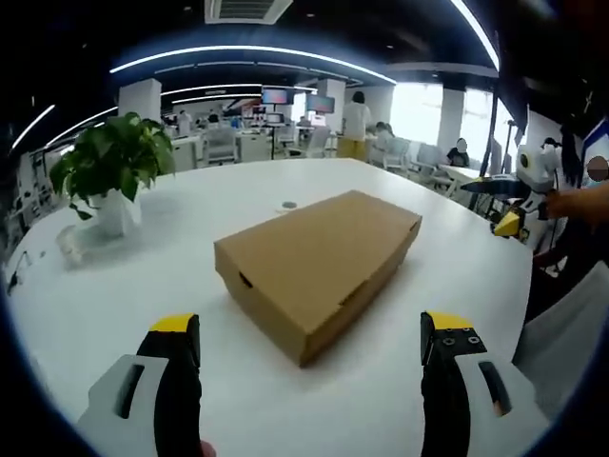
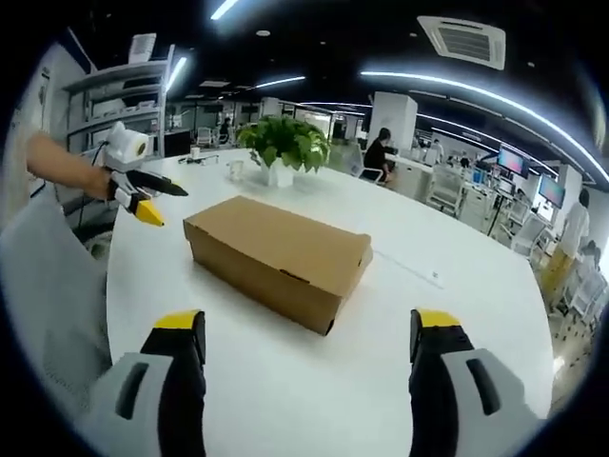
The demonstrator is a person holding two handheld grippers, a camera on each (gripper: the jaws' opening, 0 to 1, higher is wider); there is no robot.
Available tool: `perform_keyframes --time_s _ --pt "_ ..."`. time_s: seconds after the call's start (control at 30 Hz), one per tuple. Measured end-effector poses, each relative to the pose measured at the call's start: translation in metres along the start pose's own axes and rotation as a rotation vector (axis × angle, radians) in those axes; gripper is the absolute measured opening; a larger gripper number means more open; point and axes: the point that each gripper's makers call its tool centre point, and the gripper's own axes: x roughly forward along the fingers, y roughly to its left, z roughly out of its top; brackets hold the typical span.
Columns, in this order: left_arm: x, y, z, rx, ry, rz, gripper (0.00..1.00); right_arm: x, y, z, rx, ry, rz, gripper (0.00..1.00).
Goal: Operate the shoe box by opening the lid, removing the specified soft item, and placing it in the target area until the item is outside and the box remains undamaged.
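On the round white desk point(image 1: 114, 314) the brown cardboard shoe box point(image 1: 319, 264) lies flat near the middle with its lid shut all round, so the task looks to be at its very start: nothing has been lifted, and the soft item is presumably inside, hidden from sight. Both claws are spread wide and hold nothing. The left claw point(image 1: 311, 345) hangs above the desk short of the box's near corner, clear of the cardboard; the right claw point(image 2: 307, 335) faces the box from another side, also apart from it. In the left gripper view the right claw shows at the far right in a person's hand point(image 1: 576, 205), off the desk edge. A potted plant point(image 1: 112, 162) stands on the desk well apart from the box, out of the way. My judgement is that the next move calls for bringing one claw to the lid's front lip, steadying the base with the other, and raising the lid gently so the thin card does not crease or tear.
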Motion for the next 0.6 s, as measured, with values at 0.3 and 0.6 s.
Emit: perform_keyframes --time_s 0.3,0.6 --pt "0.013 0.007 -0.009 -0.01 0.036 0.013 0.99 0.03 -0.001 -0.004 -0.024 0.013 0.055 0.77" --pt "0.029 0.01 -0.008 -0.024 0.041 0.032 0.98 0.061 -0.008 -0.005 -0.027 0.019 0.092 0.67"
